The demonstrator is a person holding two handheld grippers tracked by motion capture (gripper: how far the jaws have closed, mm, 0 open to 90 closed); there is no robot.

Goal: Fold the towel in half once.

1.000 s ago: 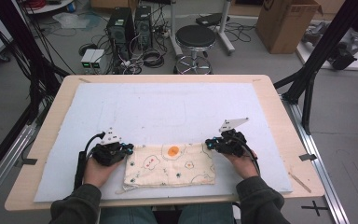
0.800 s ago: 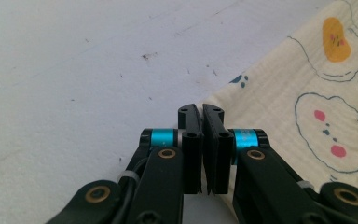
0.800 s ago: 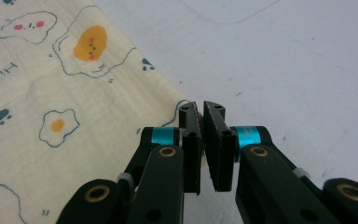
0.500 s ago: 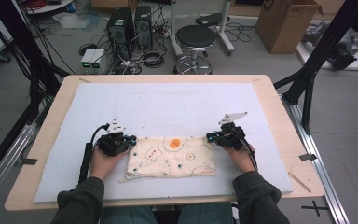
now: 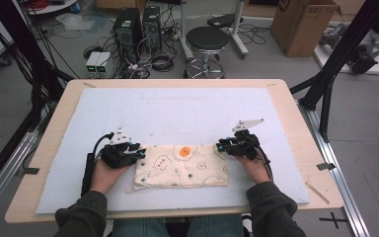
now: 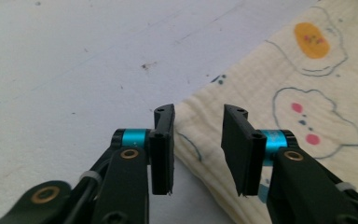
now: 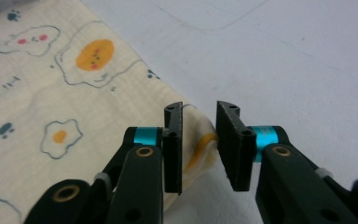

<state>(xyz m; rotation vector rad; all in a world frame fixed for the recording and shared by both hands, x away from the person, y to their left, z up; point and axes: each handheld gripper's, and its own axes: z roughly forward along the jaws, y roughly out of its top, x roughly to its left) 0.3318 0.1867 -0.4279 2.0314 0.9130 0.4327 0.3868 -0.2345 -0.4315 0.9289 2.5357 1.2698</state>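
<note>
Probably a lab: computer towers, tangled cables, cardboard box.

The cloth at lower centre of the high view is a soft, crinkled cream weave, matt, printed with fried eggs and paw marks. Under it the mat looks like pale blue-white foam or felt, matt, slightly scuffed and speckled. The table rim around it is light, smooth wood. In the gripper views the left gripper and right gripper show matt black plastic jaws, glossy teal metal collars and brass-coloured rivets.
</note>
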